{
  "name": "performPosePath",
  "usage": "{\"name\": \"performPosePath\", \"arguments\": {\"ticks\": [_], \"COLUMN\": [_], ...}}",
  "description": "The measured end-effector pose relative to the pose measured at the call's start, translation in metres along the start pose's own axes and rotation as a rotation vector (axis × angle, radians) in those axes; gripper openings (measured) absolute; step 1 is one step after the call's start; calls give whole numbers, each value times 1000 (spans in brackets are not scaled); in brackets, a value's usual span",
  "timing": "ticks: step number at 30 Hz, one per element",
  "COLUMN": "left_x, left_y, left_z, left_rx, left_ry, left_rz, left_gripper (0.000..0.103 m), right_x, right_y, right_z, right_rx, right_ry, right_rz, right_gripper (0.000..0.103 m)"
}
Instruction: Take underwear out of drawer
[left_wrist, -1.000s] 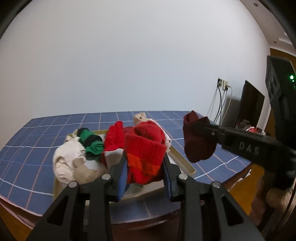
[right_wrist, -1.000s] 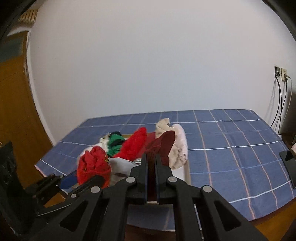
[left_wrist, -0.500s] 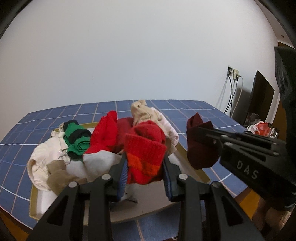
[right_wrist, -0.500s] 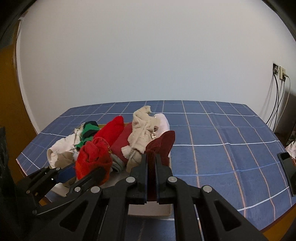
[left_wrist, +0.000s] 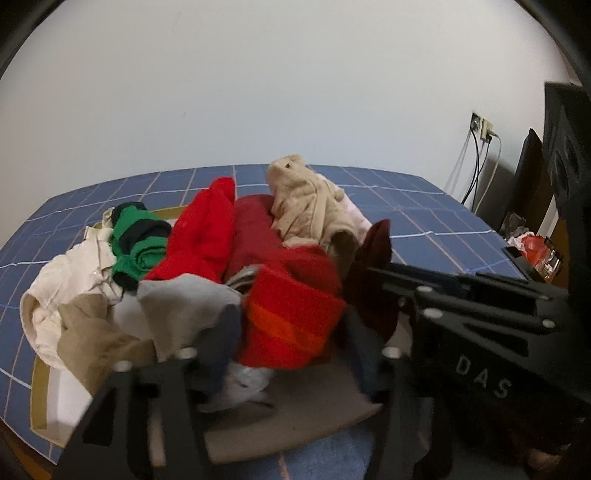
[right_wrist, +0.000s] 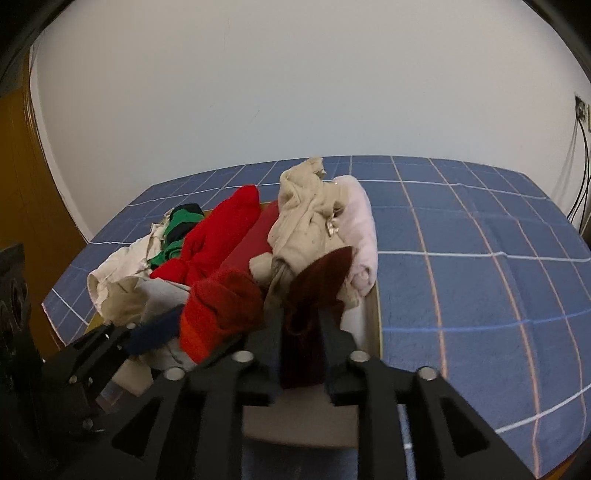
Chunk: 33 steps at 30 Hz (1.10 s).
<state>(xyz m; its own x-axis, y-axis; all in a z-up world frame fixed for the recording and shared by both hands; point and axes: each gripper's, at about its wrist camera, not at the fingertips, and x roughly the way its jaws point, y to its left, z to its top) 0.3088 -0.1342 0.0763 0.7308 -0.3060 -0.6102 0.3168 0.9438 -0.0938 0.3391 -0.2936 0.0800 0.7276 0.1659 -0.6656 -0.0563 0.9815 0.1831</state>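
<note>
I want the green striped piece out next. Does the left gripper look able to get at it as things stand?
Probably not yet: the left gripper, opening, has the red sock between its fingers. The green piece itself lies uncovered on top of the pile.

Blue checked tablecloth (right_wrist: 461, 229), white wall (left_wrist: 258, 81), wall socket (left_wrist: 482, 127) with dangling cables (left_wrist: 476, 170).

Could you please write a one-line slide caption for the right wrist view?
Right gripper opening around a maroon sock over a full drawer.

You face a plain white wall (left_wrist: 295, 92); a blue checked tablecloth (right_wrist: 461, 258) covers the table, a cabled wall socket (left_wrist: 482, 127) far right, a wooden door (right_wrist: 22, 206) left.
</note>
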Motion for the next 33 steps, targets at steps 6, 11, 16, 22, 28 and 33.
{"name": "performPosePath", "arguments": {"ticks": [6, 11, 16, 22, 28, 33], "left_x": [-33, -75, -118, -158, -188, -203], "left_y": [-1, 11, 29, 38, 41, 44], "left_z": [-8, -25, -49, -76, -99, -109], "left_rx": [38, 29, -59, -74, -34, -31], "left_ry": [-75, -156, -206, -237, -272, -295], "left_rz": [89, 174, 157, 183, 248, 260], "left_gripper": [98, 103, 103, 103, 103, 103], "right_x": [-42, -83, -124, -170, -189, -196], "right_y": [5, 19, 41, 67, 84, 100], "right_z": [-9, -39, -75, -112, -137, -144], "right_rx": [46, 112, 129, 120, 107, 78], "right_ry": [-121, -223, -308, -411, -463, -477], "right_rz": [-10, -11, -14, -55, -80, -65], "right_gripper": [72, 72, 73, 77, 80, 80]}}
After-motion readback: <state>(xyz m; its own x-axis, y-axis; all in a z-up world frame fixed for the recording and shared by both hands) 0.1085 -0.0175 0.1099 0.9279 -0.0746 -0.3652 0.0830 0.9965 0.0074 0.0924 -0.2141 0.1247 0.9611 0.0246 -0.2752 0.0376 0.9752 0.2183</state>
